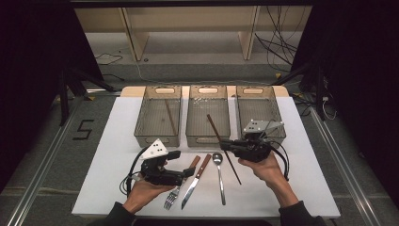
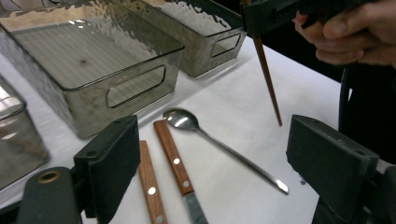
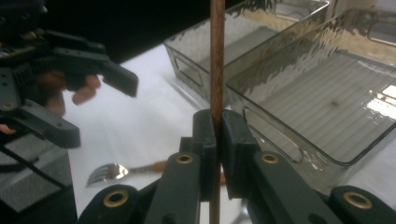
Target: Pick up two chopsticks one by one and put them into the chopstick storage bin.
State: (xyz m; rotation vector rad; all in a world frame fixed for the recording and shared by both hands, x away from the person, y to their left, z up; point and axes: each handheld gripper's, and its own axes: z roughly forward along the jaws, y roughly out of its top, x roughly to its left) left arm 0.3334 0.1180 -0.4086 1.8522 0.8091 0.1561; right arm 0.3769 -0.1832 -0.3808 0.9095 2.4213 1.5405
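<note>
The right gripper (image 1: 225, 142) is clamped on a thin brown wooden chopstick (image 1: 225, 150), gripped part-way along; in the right gripper view its black jaws pinch the round stick (image 3: 216, 60) with no gap. The chopstick slants over the front rim of the middle bin (image 1: 208, 137), its top end over that bin and its lower tip close to the white table (image 1: 301, 188) to the right of the bin's front, just right of the spoon.

The left gripper (image 1: 187, 173) is released, its blocky black jaws wide apart and holding nothing; it sits well in front of the left bin (image 1: 158, 136), over the fork.

Three smoky, see-through plastic bins stand side by side, each with a ribbed floor, rippled walls and slot handles. The left bin holds a second chopstick (image 1: 170, 117) lying at a slant. The middle bin has small pale bits (image 1: 201, 100) by its far wall. The right bin (image 1: 277, 115) shows nothing I can make out.

In front of the middle bin lie a steel fork (image 1: 172, 197) and a knife (image 1: 195, 181), both with riveted wooden handles, and an all-steel spoon (image 1: 219, 176) with a round, shiny bowl.
</note>
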